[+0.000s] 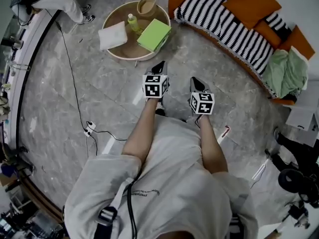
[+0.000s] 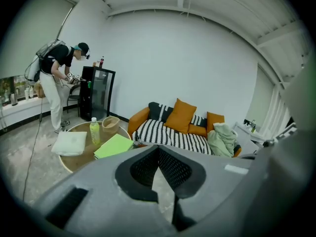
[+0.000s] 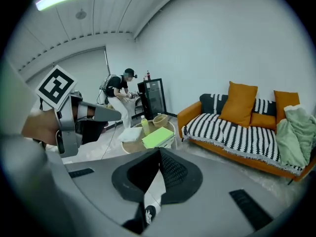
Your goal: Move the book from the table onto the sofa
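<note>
The green book [image 1: 154, 34] lay on the round worktop [image 1: 121, 18], beside a bottle [image 1: 133, 23] and a folded white cloth [image 1: 112, 36], well apart from the striped sofa [image 1: 224, 24]. The 2 grippers, the left gripper [image 1: 159, 65] and the right gripper [image 1: 195, 82], hung over the floor [image 1: 99, 93] near the worktop. Both had their jaws together with nothing between them

The head view's top edge cuts off the sofa [image 1: 224, 26] and the other person [image 1: 60, 3].
</note>
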`<state>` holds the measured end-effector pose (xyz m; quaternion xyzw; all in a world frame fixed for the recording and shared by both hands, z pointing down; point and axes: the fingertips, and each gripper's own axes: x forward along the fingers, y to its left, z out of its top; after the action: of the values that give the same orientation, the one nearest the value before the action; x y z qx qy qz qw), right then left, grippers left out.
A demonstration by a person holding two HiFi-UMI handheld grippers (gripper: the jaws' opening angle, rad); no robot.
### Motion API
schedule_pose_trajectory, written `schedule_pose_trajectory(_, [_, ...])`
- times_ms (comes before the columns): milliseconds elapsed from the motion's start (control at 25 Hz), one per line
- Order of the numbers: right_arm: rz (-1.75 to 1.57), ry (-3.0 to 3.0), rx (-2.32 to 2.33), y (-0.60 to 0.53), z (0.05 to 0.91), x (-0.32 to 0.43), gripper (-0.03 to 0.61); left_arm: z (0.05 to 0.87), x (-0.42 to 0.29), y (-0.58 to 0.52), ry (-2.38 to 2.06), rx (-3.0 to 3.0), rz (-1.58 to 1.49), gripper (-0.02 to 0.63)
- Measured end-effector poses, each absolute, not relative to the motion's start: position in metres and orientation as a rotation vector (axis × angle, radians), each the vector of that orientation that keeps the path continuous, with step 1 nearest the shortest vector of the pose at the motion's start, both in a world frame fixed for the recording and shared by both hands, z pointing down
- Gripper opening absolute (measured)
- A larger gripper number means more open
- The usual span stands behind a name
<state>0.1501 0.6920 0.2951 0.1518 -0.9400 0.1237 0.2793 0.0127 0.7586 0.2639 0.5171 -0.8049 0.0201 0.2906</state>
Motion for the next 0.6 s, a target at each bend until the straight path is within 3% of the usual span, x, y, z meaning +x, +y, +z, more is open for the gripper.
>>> schedule_pose_trajectory(600, [0.404,-2.463,0.533,0.682,0.305,0.048,0.006,0.292,-0.078,0.746,-2.002,1.45,0.103,0.008])
